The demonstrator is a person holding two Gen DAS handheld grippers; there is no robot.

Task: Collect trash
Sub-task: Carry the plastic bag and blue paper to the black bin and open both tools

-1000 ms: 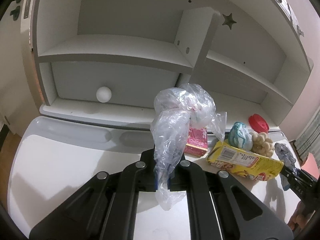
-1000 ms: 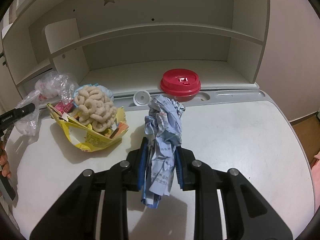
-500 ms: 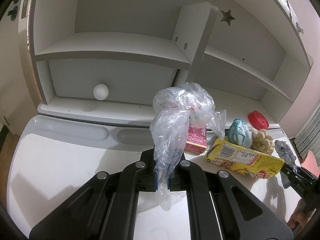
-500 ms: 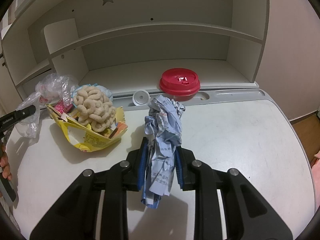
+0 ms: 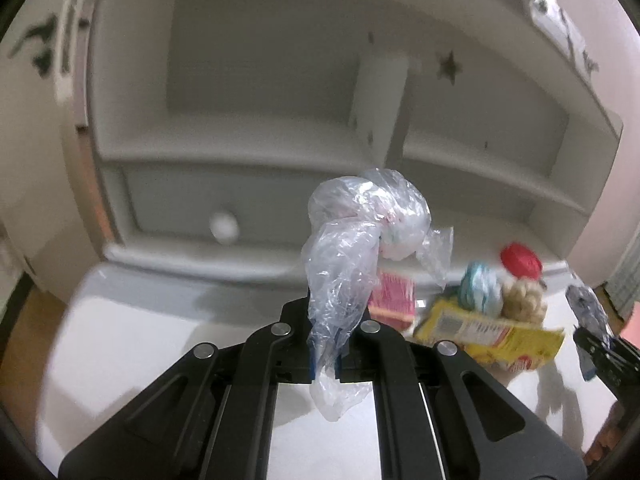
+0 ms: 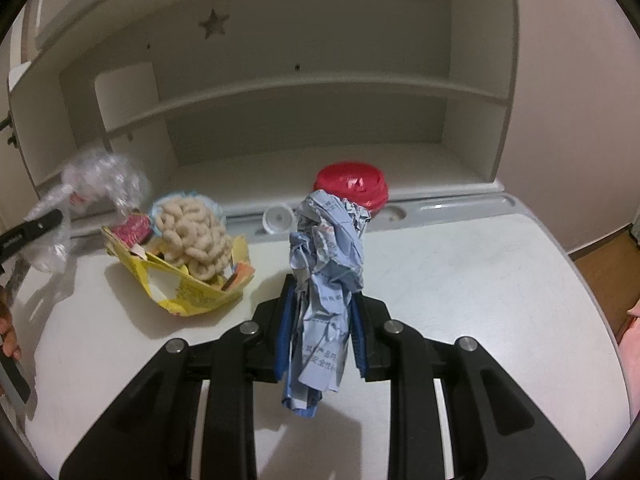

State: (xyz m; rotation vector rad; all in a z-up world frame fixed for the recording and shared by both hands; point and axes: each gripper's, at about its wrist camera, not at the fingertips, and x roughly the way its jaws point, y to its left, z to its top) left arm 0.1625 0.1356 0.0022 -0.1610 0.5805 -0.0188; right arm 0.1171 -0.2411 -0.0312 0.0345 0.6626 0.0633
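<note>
My left gripper is shut on a crumpled clear plastic bag and holds it above the white desk. My right gripper is shut on a crumpled blue printed paper, also above the desk. A torn yellow snack box lies on the desk holding a beige ring-snack clump and a pink packet. The box lies right of the left gripper. The plastic bag and the left gripper's tip show at the far left of the right wrist view.
A red cup lid and a small white cap sit at the back of the desk. A white shelf hutch rises behind, with a drawer knob. The desk's right edge drops to a wooden floor.
The left gripper with the plastic bag has lifted and pulled back, so the left view is blurred. The right gripper with the blue paper has risen slightly.
</note>
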